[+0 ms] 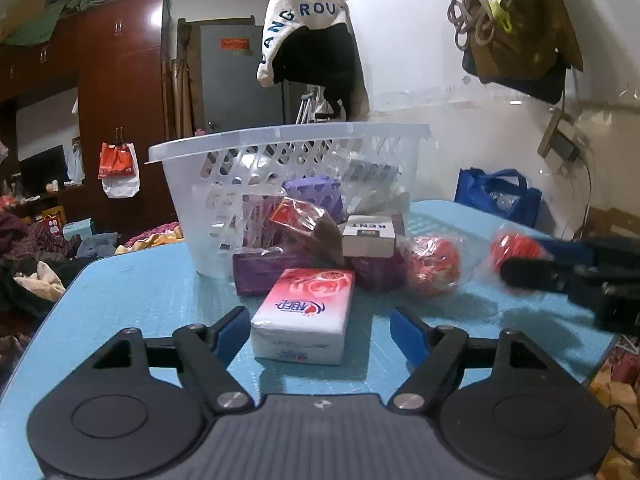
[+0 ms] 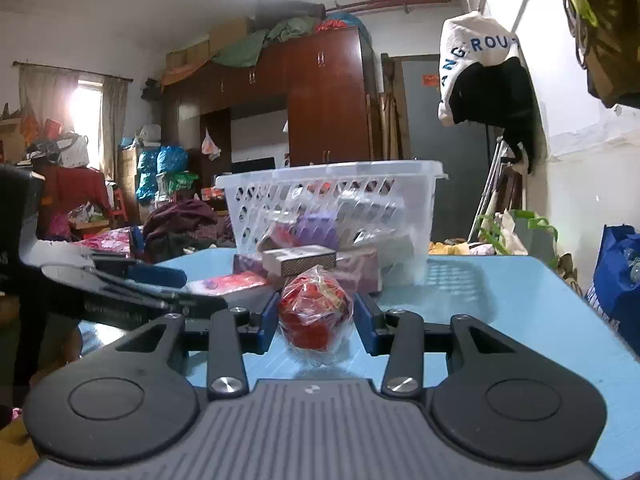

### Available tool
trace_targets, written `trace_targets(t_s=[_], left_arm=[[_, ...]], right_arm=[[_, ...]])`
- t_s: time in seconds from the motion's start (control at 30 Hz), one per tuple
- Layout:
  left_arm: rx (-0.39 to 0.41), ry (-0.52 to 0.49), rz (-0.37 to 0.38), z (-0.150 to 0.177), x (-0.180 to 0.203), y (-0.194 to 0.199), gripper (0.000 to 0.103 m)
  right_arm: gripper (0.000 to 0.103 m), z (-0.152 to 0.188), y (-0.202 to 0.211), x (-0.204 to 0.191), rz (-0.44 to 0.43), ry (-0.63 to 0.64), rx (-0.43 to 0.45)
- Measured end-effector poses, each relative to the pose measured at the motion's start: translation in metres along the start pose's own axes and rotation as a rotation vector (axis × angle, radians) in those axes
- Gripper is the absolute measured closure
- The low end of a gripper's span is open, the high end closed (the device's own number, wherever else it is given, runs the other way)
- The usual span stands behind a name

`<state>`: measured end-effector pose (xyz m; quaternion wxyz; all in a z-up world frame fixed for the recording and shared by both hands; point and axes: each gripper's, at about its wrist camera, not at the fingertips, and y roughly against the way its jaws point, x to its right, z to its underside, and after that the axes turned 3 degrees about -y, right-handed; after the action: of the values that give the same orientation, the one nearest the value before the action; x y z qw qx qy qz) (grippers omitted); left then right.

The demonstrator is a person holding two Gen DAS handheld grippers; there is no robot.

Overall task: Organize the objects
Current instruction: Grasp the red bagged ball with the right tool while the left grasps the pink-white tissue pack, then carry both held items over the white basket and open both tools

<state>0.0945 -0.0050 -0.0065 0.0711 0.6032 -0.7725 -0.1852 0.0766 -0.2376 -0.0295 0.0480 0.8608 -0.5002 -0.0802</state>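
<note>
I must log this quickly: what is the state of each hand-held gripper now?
Left hand-held gripper: open, pink tissue pack between its fingers.
Right hand-held gripper: shut on red wrapped ball.

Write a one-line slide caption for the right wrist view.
Right claw shut on a plastic-wrapped red ball above the blue table, white basket behind.

It was a cluttered home bedroom or storeroom. A tall red-brown wardrobe (image 2: 320, 96) carried piled bundles, clothes lay heaped on a bed (image 1: 36, 256), a curtained window (image 2: 86, 108) glowed, and a jacket (image 1: 316, 48) hung on the wall.
</note>
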Motion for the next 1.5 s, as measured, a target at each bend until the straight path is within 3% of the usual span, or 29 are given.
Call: trace_targets(t_s=[0.1,0.2,0.33,0.67,1.03,1.37,1.43,1.5], left_arm=[[-0.003,0.005,-0.007,-0.001,0.001,-0.002,0.023],[0.008,0.012,-0.047,-0.001,0.000,-0.001,0.049],[0.030,0.033,-0.014,0.003,-0.006,0.004,0.050],[0.120,0.021,-0.017,0.001,-0.011,0.028,0.051],[0.054,-0.020,-0.004,0.008,-0.009,0.018,0.051],[0.023,-0.012,0.013,0.006,-0.009,0.007,0.032],[0.003,-0.008,0.014,0.004,-0.008,0.004,0.032],[-0.010,-0.013,0.006,0.004,-0.006,0.001,0.040]], right_arm=[[0.058,-0.002,0.002,0.003,0.006,0.001,0.013],[0.058,-0.003,0.001,0.004,0.010,0.001,0.016],[0.058,-0.001,-0.001,0.005,0.011,0.008,0.008],[0.059,-0.004,0.002,0.004,0.012,0.019,0.017],[0.059,-0.005,0.001,0.004,0.002,0.026,0.006],[0.059,-0.004,0.001,0.004,-0.001,0.024,0.003],[0.059,-0.004,0.001,0.004,-0.002,0.025,0.001],[0.059,-0.004,0.000,0.003,-0.004,0.027,-0.001]])
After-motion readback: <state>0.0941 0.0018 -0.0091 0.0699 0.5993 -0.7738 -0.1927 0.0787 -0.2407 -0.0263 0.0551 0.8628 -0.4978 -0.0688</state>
